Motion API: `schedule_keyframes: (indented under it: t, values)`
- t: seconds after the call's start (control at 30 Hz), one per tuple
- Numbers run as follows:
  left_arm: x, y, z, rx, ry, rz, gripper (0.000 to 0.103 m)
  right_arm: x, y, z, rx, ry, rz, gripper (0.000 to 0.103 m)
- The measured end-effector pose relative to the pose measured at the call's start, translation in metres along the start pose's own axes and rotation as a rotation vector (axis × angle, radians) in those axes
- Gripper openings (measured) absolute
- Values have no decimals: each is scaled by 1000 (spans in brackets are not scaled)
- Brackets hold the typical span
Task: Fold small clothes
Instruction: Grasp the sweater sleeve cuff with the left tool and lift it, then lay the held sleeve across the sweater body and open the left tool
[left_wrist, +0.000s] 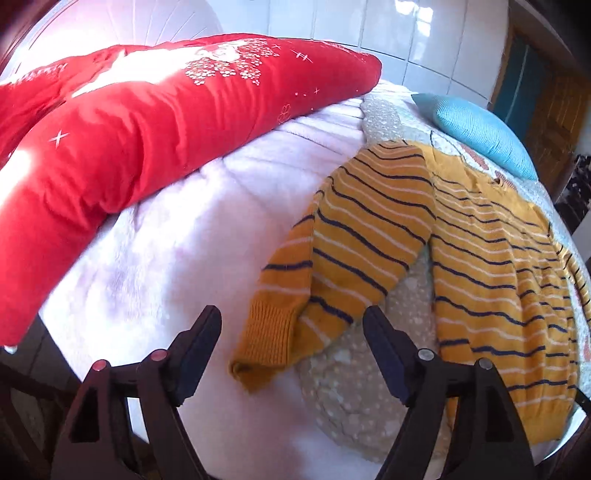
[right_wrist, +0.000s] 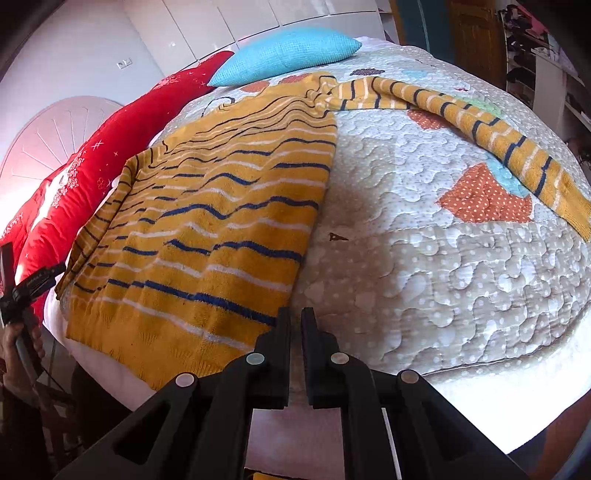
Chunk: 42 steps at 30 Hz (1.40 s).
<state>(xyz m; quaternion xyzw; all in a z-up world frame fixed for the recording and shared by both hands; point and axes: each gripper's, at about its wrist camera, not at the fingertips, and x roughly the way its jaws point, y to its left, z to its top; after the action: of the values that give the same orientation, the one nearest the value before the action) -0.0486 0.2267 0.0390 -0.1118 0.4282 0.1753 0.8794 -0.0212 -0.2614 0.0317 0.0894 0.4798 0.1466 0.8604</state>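
Sweater (right_wrist: 207, 221) flat beside red quilt (left_wrist: 147, 122); left tongs (left_wrist: 291, 332) spread empty, right tongs (right_wrist: 295, 321) closed empty.

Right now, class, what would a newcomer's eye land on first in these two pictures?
A mustard striped sweater lies spread on the patterned quilt, one sleeve folded over. Behind it a big red cushion and a turquoise pillow stand out.

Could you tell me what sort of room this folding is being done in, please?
Most likely a bedroom: the striped sweater lies on a bed's patchwork quilt, with a blue cushion and a red duvet beside it.
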Motion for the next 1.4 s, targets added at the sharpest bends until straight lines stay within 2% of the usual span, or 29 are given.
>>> schedule_keyframes:
  t: [0.03, 0.1, 0.13, 0.17, 0.3, 0.37, 0.47, 0.53, 0.6, 0.7, 0.8, 0.87, 1.0, 1.13, 1.2, 1.27, 1.33, 1.4]
  values:
    - [14, -2, 5, 41, 28, 11, 75, 1, 3, 0, -9, 2, -12, 7]
    - [37, 2, 13, 57, 92, 29, 10, 2, 6, 0, -20, 2, -30, 7]
    - [45, 10, 18, 28, 117, 32, 10, 1, 7, 1, -24, 4, -36, 7]
    - [46, 24, 24, -23, 111, 25, 10, 1, 8, 1, -29, 6, -43, 7]
    - [37, 81, 60, -188, 47, 95, 9, 4, 10, 5, -46, 24, -72, 7]
    - [34, 102, 76, -214, 28, 145, 8, 7, 11, 9, -44, 28, -75, 7]
    - [30, 116, 91, -225, 17, 168, 8, 11, 16, 13, -49, 23, -81, 7]
    - [27, 115, 97, -234, 15, 151, 8, 12, 19, 15, -49, 18, -73, 7]
    - [21, 105, 102, -259, 23, 82, 8, 13, 19, 16, -44, 13, -59, 7]
    - [9, 63, 112, -243, 22, -58, 8, 10, 15, 17, -18, -2, -26, 7]
    - [-3, -4, 123, -169, 21, -185, 8, 5, 7, 15, 26, -15, 19, 7]
    - [-7, -55, 130, -118, 35, -280, 8, 1, 1, 11, 44, -28, 32, 7]
    - [-6, -174, 135, 13, 60, -409, 8, -10, -17, 2, 79, -53, 41, 7]
    - [1, -284, 121, 121, 111, -548, 8, -21, -44, -6, 134, -71, 21, 7]
    - [8, -328, 109, 171, 134, -575, 8, -27, -57, -10, 154, -78, 5, 7]
    - [20, -359, 98, 224, 143, -584, 9, -33, -66, -11, 164, -86, -14, 7]
    - [31, -374, 86, 235, 199, -592, 14, -38, -71, -12, 165, -93, -26, 7]
    - [35, -368, 76, 214, 240, -636, 32, -40, -75, -11, 159, -94, -32, 7]
